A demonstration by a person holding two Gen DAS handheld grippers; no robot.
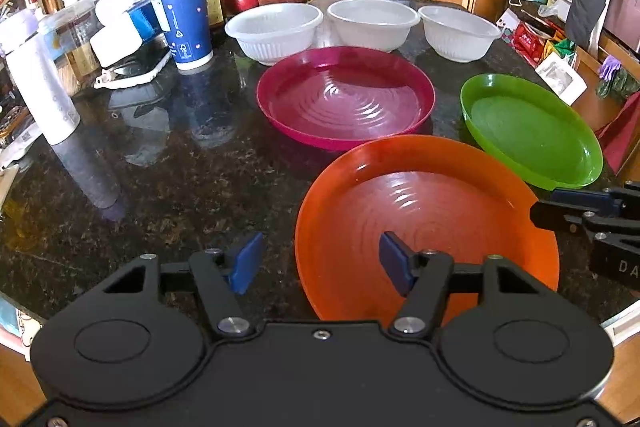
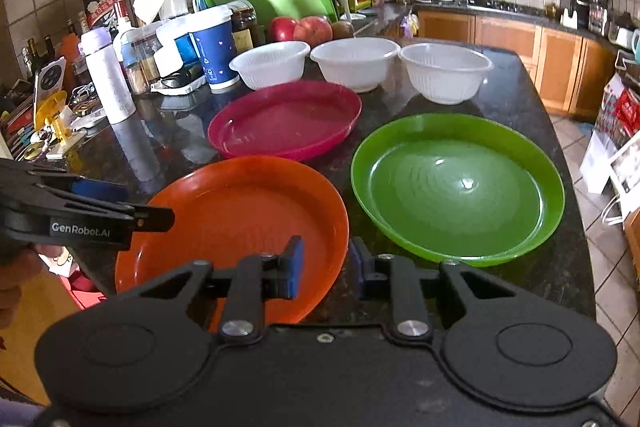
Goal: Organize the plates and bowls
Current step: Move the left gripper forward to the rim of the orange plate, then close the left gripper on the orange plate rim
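A dark speckled stone counter (image 2: 516, 99) in a tiled, wood-cabineted kitchen carries three white bowls (image 2: 356, 63) (cluttered leftward). The right gripper (image 2: 326, 267), jaws narrowed, straddles the orange plate's (image 2: 240, 211) rim without visibly pressing; the left gripper (image 1: 320, 261) gapes over its opposite edge.

"GenRobot.AI" on left claw (image 2: 120, 203)

A dark speckled counter (image 2: 516, 95) is seen. An orange plate (image 2: 240, 203), a magenta plate (image 2: 280, 119) and a green plate (image 2: 460, 187), each ringed with concentric ripples, are shown. Three white ribbed bowls (image 2: 356, 65) and a blue cup (image 2: 216, 55) with white hearts are seen.
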